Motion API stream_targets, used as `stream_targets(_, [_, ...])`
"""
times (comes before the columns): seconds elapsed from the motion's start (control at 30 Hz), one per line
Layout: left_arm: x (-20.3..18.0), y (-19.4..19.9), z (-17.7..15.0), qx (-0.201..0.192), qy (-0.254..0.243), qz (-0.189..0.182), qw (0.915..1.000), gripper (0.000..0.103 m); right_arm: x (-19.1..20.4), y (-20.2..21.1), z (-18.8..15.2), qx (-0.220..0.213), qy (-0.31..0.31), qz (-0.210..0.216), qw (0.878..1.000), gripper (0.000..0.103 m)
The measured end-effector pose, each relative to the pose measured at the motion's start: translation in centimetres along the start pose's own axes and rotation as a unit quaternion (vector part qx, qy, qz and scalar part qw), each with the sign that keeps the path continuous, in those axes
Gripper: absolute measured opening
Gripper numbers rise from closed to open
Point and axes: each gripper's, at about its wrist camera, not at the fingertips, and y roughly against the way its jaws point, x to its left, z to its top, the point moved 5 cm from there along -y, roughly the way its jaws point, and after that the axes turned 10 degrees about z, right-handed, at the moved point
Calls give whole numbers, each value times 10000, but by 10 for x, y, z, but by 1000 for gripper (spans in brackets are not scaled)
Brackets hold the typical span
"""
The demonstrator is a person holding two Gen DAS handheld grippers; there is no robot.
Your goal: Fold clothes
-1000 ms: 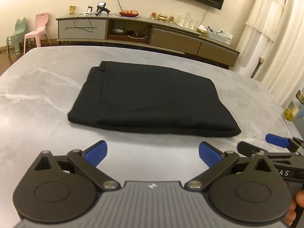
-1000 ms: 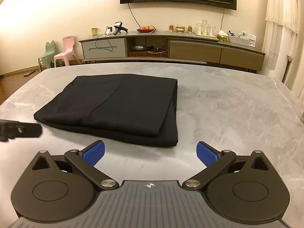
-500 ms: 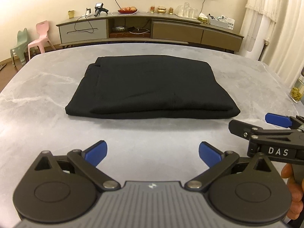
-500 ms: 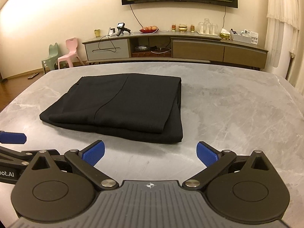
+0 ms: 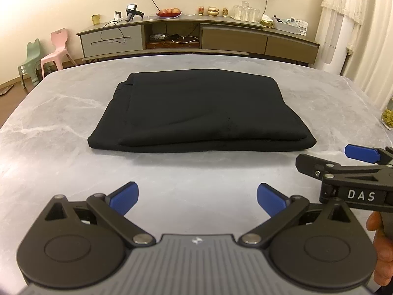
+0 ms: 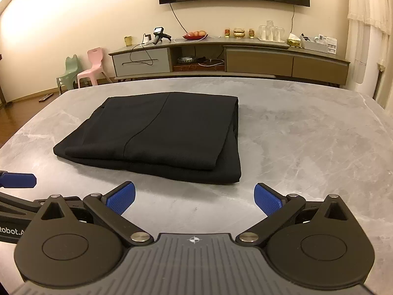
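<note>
A black garment (image 5: 201, 113) lies folded into a flat rectangle in the middle of the grey marble table (image 5: 61, 132); in the right wrist view the same black garment (image 6: 157, 135) sits left of centre. My left gripper (image 5: 197, 199) is open, hanging over bare table a short way in front of the cloth. My right gripper (image 6: 194, 198) is open too, just short of the fold's near right corner. Neither holds anything. The right gripper's body, marked DAS, shows at the right edge of the left wrist view, held by a hand (image 5: 380, 250).
A low TV cabinet (image 6: 228, 59) with glasses, fruit and small items runs along the far wall. Two small chairs (image 6: 83, 71), green and pink, stand at the left. A jar (image 5: 387, 116) stands at the table's right edge. White curtains hang on the right.
Both grippers have drawn back and risen slightly from the garment. The left view has swung so the cloth sits squarer. The right gripper now reaches further into the left view.
</note>
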Motion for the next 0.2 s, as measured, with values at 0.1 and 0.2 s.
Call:
stream_targets(0.1, [1,1,-1,4,-10,9,10000,103,1,0,0,8,13,9,10000,102])
stream_targets(0.2, [2,2,-1,1,-11,8,10000,103,1,0,0,8,12,12,10000,102])
